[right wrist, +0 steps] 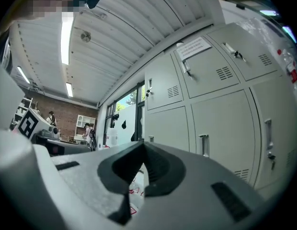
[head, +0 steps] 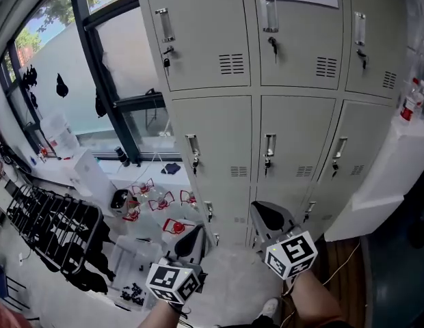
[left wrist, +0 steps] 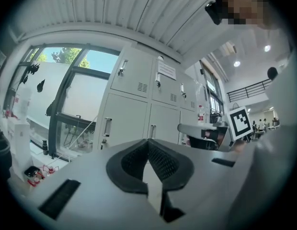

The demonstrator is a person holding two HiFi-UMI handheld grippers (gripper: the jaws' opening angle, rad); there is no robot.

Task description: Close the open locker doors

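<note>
A bank of grey lockers [head: 219,149] fills the head view, and every door I can see lies flush, each with a handle and a key lock. My left gripper [head: 196,232] is low in the view, shut and empty, pointing at the bottom row. Just right of it my right gripper [head: 261,210] is also shut with nothing in it, a little short of the lockers. In the left gripper view the left gripper [left wrist: 148,143] has its jaws together with the lockers [left wrist: 134,104] beyond. In the right gripper view the right gripper [right wrist: 142,145] is likewise shut before the lockers [right wrist: 220,114].
A large window [head: 75,80] stands left of the lockers. Below it are a white box [head: 89,176], a black rack [head: 55,227] and several small red-and-white items [head: 154,200] on the floor. A white counter [head: 386,183] with a red-capped bottle [head: 412,101] juts out at right.
</note>
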